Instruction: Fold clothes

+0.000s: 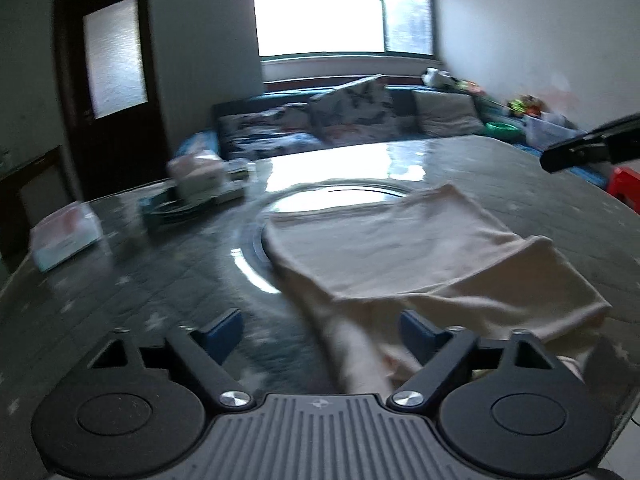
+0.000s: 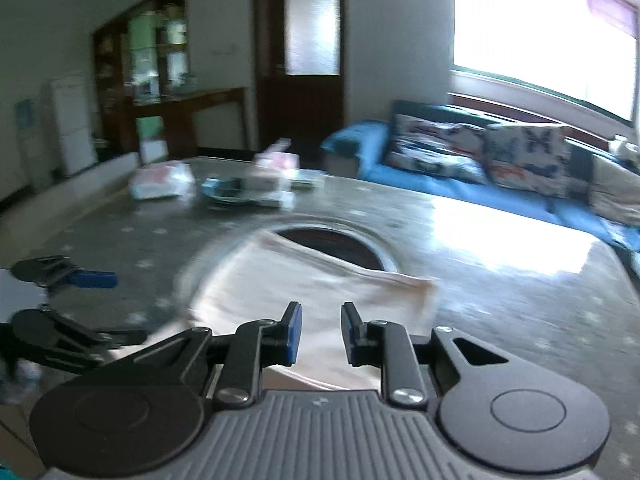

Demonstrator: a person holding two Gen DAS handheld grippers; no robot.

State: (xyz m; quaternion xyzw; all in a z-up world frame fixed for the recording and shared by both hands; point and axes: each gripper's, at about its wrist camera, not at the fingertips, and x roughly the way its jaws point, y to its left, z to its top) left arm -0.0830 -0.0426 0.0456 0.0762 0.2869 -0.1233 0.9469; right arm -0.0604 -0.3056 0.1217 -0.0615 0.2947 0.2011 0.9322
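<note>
A cream garment [image 1: 420,264] lies partly folded on the grey star-patterned table [image 1: 120,312], with a loose part trailing toward the near edge. It also shows in the right wrist view [image 2: 304,284]. My left gripper [image 1: 322,334] is wide open and empty, above the garment's near trailing part. My right gripper [image 2: 321,334] is open with a narrow gap, empty, just above the garment's near edge. The left gripper shows at the left of the right wrist view [image 2: 76,304], and the right gripper's tip at the right of the left wrist view [image 1: 592,144].
A round recess [image 2: 332,244] sits in the table's middle, partly under the garment. Tissue packs [image 2: 160,180] and boxes on a plate [image 2: 256,188] stand at the far side. A blue sofa with cushions [image 2: 480,152] lies beyond the table.
</note>
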